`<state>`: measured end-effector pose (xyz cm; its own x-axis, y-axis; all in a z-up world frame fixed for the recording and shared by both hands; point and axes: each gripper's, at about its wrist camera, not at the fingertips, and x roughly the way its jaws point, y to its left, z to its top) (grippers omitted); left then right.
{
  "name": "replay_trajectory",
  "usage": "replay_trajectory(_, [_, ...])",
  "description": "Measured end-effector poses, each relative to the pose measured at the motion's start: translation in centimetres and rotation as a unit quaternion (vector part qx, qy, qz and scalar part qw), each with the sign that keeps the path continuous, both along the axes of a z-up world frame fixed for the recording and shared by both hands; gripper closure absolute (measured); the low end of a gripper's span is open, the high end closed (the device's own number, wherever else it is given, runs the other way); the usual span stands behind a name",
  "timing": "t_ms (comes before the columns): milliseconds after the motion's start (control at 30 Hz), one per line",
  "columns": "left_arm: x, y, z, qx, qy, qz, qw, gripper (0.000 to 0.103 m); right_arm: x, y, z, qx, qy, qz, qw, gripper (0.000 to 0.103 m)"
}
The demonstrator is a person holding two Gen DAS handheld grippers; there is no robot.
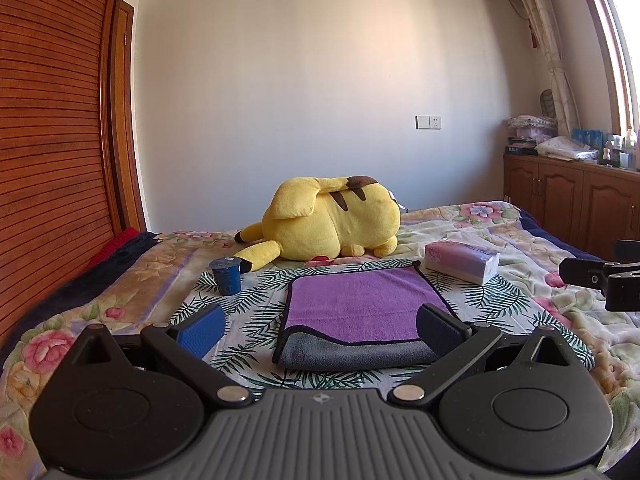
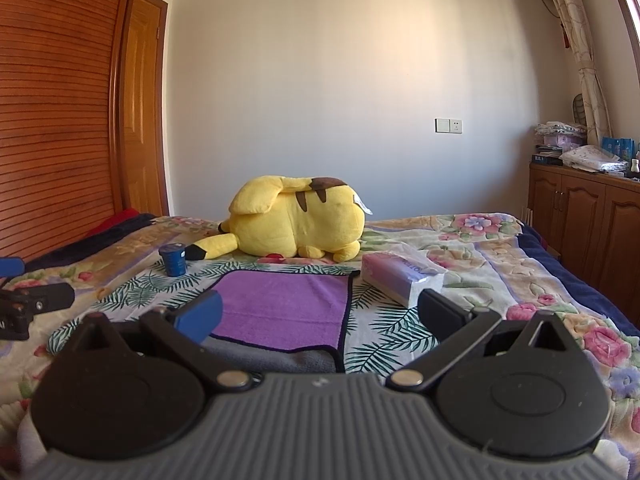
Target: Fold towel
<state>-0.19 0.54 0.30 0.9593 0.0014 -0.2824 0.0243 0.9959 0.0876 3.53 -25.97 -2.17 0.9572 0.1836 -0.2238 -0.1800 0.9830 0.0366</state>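
The towel [image 1: 362, 312] is found near-centre on the bed [image 1: 560, 280], folded once. It is judged soft, light, limp; near corners should be pinched. Left gripper [image 1: 320, 328] and right gripper [image 2: 320, 316] are released, empty.

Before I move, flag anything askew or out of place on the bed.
The purple towel is folded unevenly: its grey underside sticks out along the near edge, with the top layer's hem running crooked. The yellow plush toy lies flopped on its side behind it. Nothing looks spilled or damaged.

Bright daylight from the right window [image 1: 624, 40]; sharp focus, edges fisheye-bent.
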Motion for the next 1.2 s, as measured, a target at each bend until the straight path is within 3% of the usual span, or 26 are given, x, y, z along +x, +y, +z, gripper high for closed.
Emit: replay_trajectory(1200, [0.07,-0.41,-0.12,0.003,0.001,0.000,1.0000,0.016,-0.05,0.15,0.14,-0.002,-0.001,0.001,1.000,0.000])
